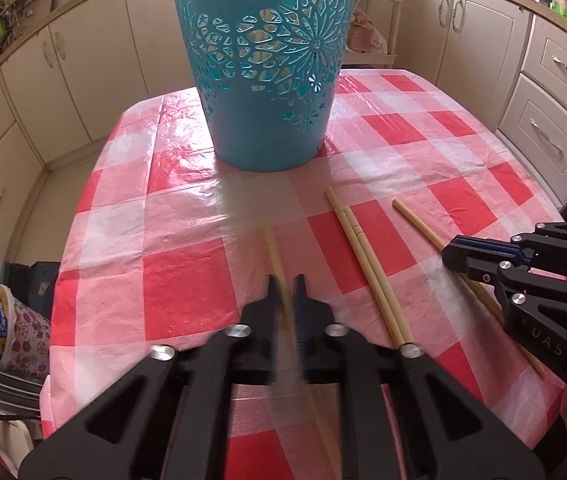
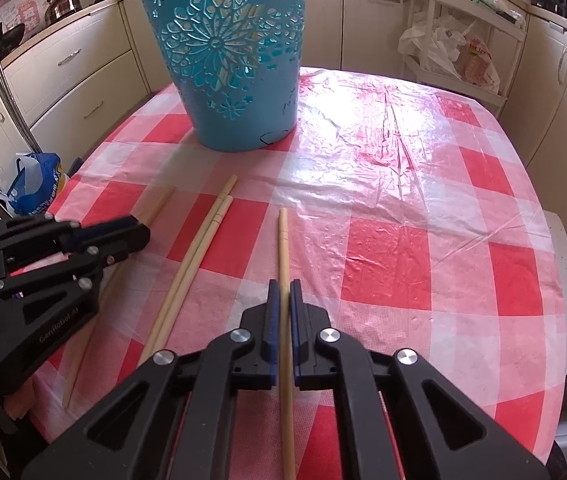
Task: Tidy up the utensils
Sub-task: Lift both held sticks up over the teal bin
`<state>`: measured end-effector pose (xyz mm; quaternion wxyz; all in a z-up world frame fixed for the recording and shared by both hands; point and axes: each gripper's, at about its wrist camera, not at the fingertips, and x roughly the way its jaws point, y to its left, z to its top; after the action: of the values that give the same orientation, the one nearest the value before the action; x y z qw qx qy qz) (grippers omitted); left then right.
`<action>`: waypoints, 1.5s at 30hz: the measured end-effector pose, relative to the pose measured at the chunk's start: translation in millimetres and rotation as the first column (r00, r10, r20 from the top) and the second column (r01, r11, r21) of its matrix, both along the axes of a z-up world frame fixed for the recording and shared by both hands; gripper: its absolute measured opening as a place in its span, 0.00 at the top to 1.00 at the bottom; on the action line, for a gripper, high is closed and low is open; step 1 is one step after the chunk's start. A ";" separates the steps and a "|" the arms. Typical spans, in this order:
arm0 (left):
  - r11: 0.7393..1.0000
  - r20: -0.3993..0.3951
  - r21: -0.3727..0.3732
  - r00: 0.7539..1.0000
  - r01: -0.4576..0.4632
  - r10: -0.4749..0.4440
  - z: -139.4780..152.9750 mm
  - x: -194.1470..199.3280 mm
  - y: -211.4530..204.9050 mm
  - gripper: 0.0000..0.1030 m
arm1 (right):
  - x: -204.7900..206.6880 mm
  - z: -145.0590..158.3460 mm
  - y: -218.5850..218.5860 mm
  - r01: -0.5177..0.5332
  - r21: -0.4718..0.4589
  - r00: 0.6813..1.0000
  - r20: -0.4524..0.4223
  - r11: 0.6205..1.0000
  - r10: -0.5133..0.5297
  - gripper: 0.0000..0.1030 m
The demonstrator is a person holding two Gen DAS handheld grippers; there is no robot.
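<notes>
Right now four chopsticks lie on the checked tablecloth (image 2: pixel 403 208), fanned out at 6 o'clock of the blue cut-out basket (image 2: pixel 235 60). The right gripper (image 2: pixel 282 300) has its blue pads pressed against one chopstick (image 2: pixel 283 248), whose far tip points to 12 o'clock. At 9 o'clock of it lies a touching pair of chopsticks (image 2: pixel 195 248), and further toward 9 o'clock the left gripper (image 1: pixel 287 296) straddles the fourth chopstick (image 1: pixel 273 252); its fingers sit narrow around the stick, but the stick is blurred in the left wrist view, so whether it is truly clamped cannot be told.

Room to move: bare tablecloth runs wide toward 3 o'clock in the right wrist view, up to the table's rounded edge, with cabinets (image 2: pixel 83 92) beyond. A clear strip of cloth separates the chopstick tips from the basket's foot.

Only the right wrist view shows the kettle (image 2: pixel 61 4) on the counter at 10 o'clock, and pale sticks standing inside the basket show through its cut-outs. Only the left wrist view shows the floral bag (image 1: pixel 29 336) below the table edge at 8 o'clock.
</notes>
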<state>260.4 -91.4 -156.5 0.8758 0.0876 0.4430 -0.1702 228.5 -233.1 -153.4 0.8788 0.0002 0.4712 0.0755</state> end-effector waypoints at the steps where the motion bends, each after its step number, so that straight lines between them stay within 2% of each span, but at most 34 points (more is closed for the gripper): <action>1: 1.000 0.009 -0.003 1.000 0.000 0.000 1.4 -1.1 0.8 0.95 | -0.3 1.1 -1.2 0.004 0.008 1.000 0.002 1.000 -0.004 0.94; 5: 1.000 0.006 -0.008 1.000 -0.001 0.001 3.9 0.4 5.5 0.95 | 1.6 4.9 -4.7 0.007 0.031 1.000 -0.006 0.999 -0.007 0.94; 7: 1.000 -0.020 -0.011 1.000 -0.004 0.004 1.5 4.0 7.5 0.95 | 3.5 4.9 -4.4 0.003 0.035 1.000 -0.018 0.999 -0.003 0.94; 14: 1.000 -0.016 0.000 1.000 -0.004 0.004 -0.7 4.3 5.6 0.88 | 5.2 -0.4 0.6 -0.016 -0.008 1.000 -0.021 1.000 0.016 0.94; 17: 1.000 -0.008 0.012 1.000 0.007 -0.007 -1.1 5.1 2.0 0.90 | 4.4 -1.1 3.6 -0.027 -0.029 1.000 -0.016 0.999 0.026 0.94; 18: 1.000 -0.017 -0.002 1.000 0.018 -0.018 -0.6 5.7 2.4 0.95 | 4.0 -1.3 3.3 -0.026 -0.026 1.000 -0.014 0.999 0.025 0.94; 22: 0.995 -0.003 -0.095 1.000 0.027 -0.028 11.9 3.2 13.4 0.96 | 0.4 3.5 -9.0 0.017 0.061 1.000 -0.008 0.998 -0.017 0.94; 26: 0.972 0.052 -0.232 0.998 0.049 -0.038 35.9 -0.8 31.0 0.96 | -6.2 19.1 -23.3 0.061 0.188 0.997 0.024 0.980 -0.067 0.94; 28: 0.962 0.077 -0.268 0.996 0.057 -0.037 46.4 -2.1 36.5 0.95 | -10.7 27.3 -29.6 0.071 0.251 0.995 0.043 0.965 -0.085 0.94; 35: 0.923 0.159 -0.378 0.987 0.078 -0.019 82.9 -9.2 49.0 0.96 | -19.6 65.4 -37.7 0.061 0.380 0.982 0.144 0.923 -0.124 0.94; 39: 0.895 0.237 -0.437 0.971 0.091 0.017 115.0 -8.8 56.7 0.95 | -18.2 102.1 -38.1 0.027 0.418 0.961 0.239 0.908 -0.139 0.94; 45: 0.865 0.353 -0.493 0.930 0.092 0.103 164.7 8.5 62.3 0.95 | 3.3 155.8 -35.8 -0.021 0.448 0.910 0.378 0.894 -0.168 0.94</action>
<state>269.0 -29.1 8.1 0.9359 -0.1141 0.2116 -0.2574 231.8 -268.8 2.5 0.9362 0.2024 0.2478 0.1451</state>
